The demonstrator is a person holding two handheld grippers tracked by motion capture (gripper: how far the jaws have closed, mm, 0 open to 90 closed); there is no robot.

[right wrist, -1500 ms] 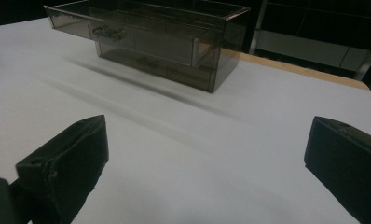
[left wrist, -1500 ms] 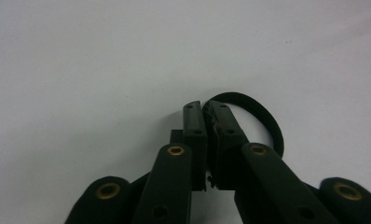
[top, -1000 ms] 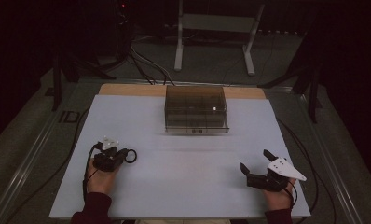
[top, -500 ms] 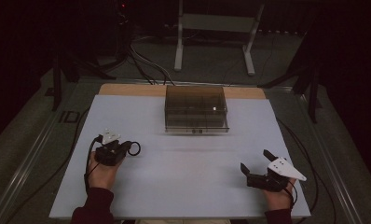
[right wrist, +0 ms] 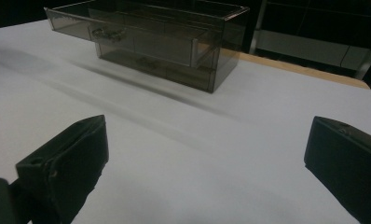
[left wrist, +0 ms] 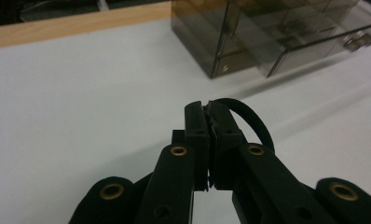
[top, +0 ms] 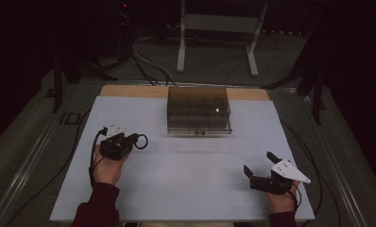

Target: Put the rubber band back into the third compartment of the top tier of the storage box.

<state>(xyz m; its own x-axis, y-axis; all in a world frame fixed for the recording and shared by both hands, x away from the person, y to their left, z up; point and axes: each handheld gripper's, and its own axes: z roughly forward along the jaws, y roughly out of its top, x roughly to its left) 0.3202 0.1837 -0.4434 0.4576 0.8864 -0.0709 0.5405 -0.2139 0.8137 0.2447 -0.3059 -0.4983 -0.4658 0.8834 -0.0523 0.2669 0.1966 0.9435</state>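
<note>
Holding item: a black ring, a thin dark loop, is pinched at its rim by the left gripper. In the left gripper view the two black jaws are pressed together on the band, most of the loop standing out past the tips toward 1 o'clock.

Position: the ring is found at the left-centre of the white table, clear of the surface as far as can be judged.

Key relation: the smoked clear drawer box lies at about 2 o'clock from the left gripper on the high view, near but apart. Its long axis is laid across the table, 9 to 3 o'clock, with the drawer front turned toward the person. A drawer is seen slightly drawn out in the right gripper view.

Second unit: the right gripper is kept low at the near right edge, jaws spread wide, nothing between them. From it the box lies at about 11 o'clock and farther off.

Judgement: the left hand is nearer, so delivery of the ring is expected from it.
</note>
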